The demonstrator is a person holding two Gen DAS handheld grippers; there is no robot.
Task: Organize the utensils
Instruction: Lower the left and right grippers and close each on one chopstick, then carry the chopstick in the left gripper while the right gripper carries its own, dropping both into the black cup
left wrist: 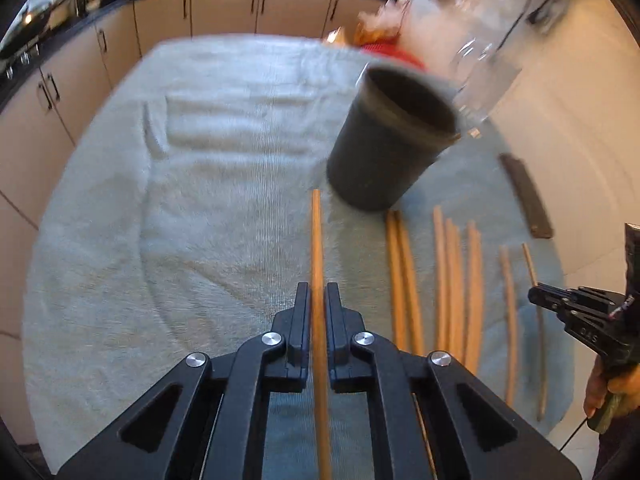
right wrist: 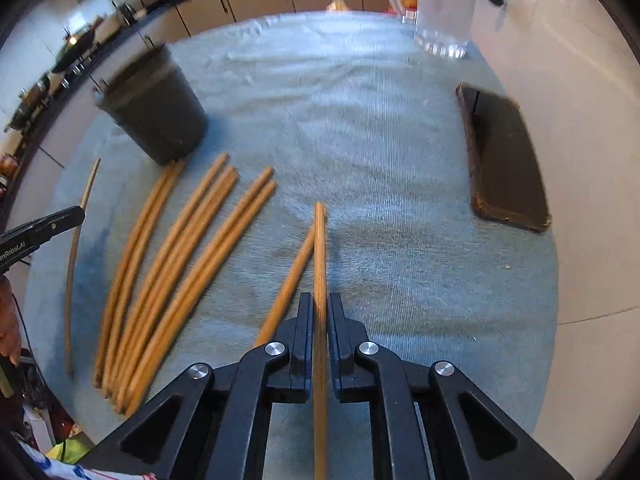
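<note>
My left gripper (left wrist: 318, 300) is shut on a wooden chopstick (left wrist: 317, 240) that points toward the dark round holder cup (left wrist: 384, 152). My right gripper (right wrist: 320, 312) is shut on another wooden chopstick (right wrist: 319, 248); a second chopstick (right wrist: 292, 276) lies just left of it on the cloth. Several more chopsticks (right wrist: 180, 264) lie in a row on the blue-grey cloth (right wrist: 360, 140) below the cup (right wrist: 154, 108). They also show in the left wrist view (left wrist: 452, 280). The right gripper shows at the right edge of the left wrist view (left wrist: 560, 304).
A dark phone (right wrist: 504, 160) lies on the cloth at the right, also in the left wrist view (left wrist: 526, 196). A clear glass jug (right wrist: 444, 8) stands at the far edge. Kitchen cabinets (left wrist: 224, 8) run behind the table. A white floor lies to the right.
</note>
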